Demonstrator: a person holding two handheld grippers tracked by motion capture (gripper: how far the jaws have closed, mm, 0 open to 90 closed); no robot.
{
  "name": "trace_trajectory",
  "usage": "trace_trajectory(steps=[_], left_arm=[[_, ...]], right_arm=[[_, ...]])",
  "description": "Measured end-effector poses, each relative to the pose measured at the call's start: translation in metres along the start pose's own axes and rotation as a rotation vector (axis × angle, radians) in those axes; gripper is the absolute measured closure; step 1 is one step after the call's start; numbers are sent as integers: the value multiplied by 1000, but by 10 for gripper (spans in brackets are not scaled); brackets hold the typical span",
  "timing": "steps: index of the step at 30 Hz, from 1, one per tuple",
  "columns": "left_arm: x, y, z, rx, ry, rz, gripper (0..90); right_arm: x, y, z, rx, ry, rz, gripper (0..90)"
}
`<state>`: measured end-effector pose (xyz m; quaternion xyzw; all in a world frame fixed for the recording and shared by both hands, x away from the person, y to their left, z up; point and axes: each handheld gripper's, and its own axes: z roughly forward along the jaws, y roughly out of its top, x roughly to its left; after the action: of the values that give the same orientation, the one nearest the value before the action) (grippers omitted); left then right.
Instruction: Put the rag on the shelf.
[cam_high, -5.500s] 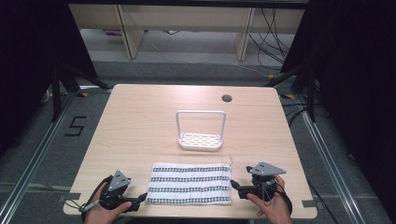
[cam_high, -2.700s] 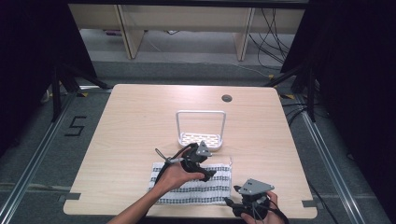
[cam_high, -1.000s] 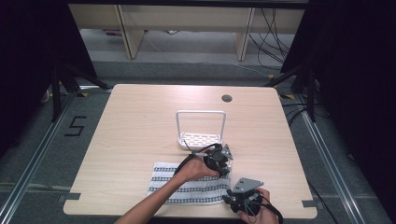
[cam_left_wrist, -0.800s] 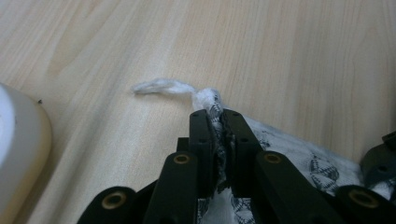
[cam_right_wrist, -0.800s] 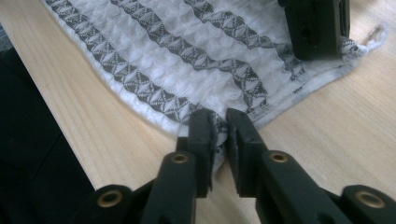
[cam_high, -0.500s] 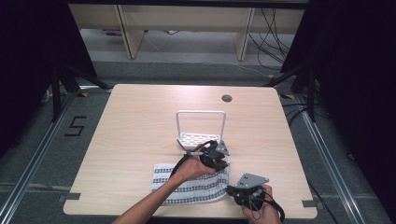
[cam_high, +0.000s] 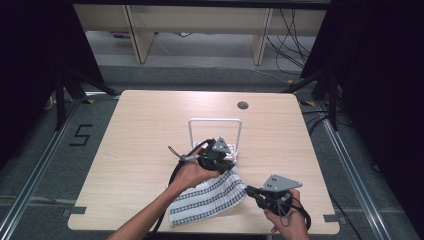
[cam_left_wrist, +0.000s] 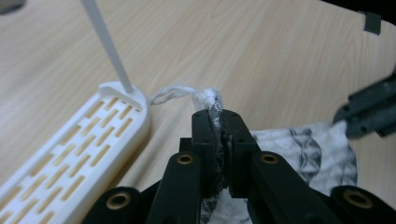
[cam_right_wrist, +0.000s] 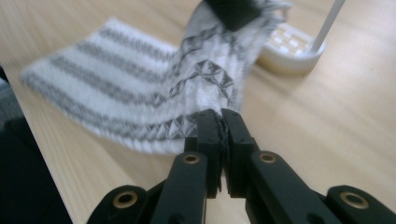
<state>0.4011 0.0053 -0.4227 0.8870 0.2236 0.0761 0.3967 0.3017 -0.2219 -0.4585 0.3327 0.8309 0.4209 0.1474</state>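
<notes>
Both grippers clamp the striped towel (cam_high: 210, 197), left gripper (cam_high: 231, 161) pinching a corner lifted just beside the white rack (cam_high: 215, 121), right gripper (cam_high: 248, 190) gripping the edge nearer the desk's (cam_high: 130, 145) front.

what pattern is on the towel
White with dark grey patterned stripes; towel shows best in the right gripper view.

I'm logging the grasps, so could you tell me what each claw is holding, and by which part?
Both hold the striped towel: the left claw pinches a fringed corner near the white rack, the right claw its near edge.
</notes>
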Motion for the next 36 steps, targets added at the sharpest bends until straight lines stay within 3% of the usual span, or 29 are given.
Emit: trace_trajectory(steps=[1, 2, 3, 6, 7, 8, 11, 12, 13, 14, 18, 21, 25, 26, 27, 28, 30, 34, 35, 36], left_arm=[[0, 5, -15, -14, 18, 1, 846], [0, 5, -15, -14, 18, 1, 847], [0, 9, -30, -30, 39, 1, 847], [2, 12, -44, -55, 53, -2, 847], [3, 13, -51, -74, 56, -13, 847], [5, 15, -60, -96, 62, -29, 847], [7, 15, -69, -124, 58, -55, 847], [7, 15, -73, -137, 63, -70, 847], [7, 15, -79, -164, 67, -103, 846], [7, 14, -82, -167, 65, -110, 846], [7, 16, -89, -187, 69, -134, 845], [9, 18, -99, -217, 78, -152, 843], [15, 21, -113, -251, 80, -180, 842], [16, 22, -116, -258, 81, -177, 843], [17, 24, -120, -257, 90, -170, 843], [17, 25, -123, -260, 92, -164, 844], [18, 27, -126, -262, 101, -160, 844], [23, 29, -131, -262, 95, -171, 844], [24, 29, -132, -265, 101, -172, 844], [25, 30, -133, -263, 106, -172, 845]], right_arm=[[-3, 10, -5, -36, 3, -3, 880], [-3, 10, -5, -36, 3, -3, 880], [-4, 21, -9, -65, 0, -9, 880], [-5, 32, -11, -99, 4, -22, 880], [-5, 37, -13, -105, 5, -10, 880], [-6, 47, -15, -143, 6, -30, 880], [-6, 58, -19, -152, 8, -17, 881], [-9, 62, -21, -167, 1, -50, 881], [-8, 73, -25, -171, 7, -19, 881], [-11, 78, -25, -198, 2, -42, 881], [-13, 94, -29, -200, -5, -47, 881], [-15, 110, -30, -222, 0, -85, 881], [-14, 123, -32, -233, 2, -83, 881], [-14, 127, -32, -249, 3, -96, 881], [-13, 132, -32, -256, 6, -77, 881], [-15, 135, -32, -262, -3, -111, 881], [-14, 136, -30, -270, -2, -88, 881], [-16, 144, -29, -283, 7, -100, 881], [-15, 145, -28, -289, 24, -73, 881], [-17, 148, -27, -282, 13, -88, 881]])
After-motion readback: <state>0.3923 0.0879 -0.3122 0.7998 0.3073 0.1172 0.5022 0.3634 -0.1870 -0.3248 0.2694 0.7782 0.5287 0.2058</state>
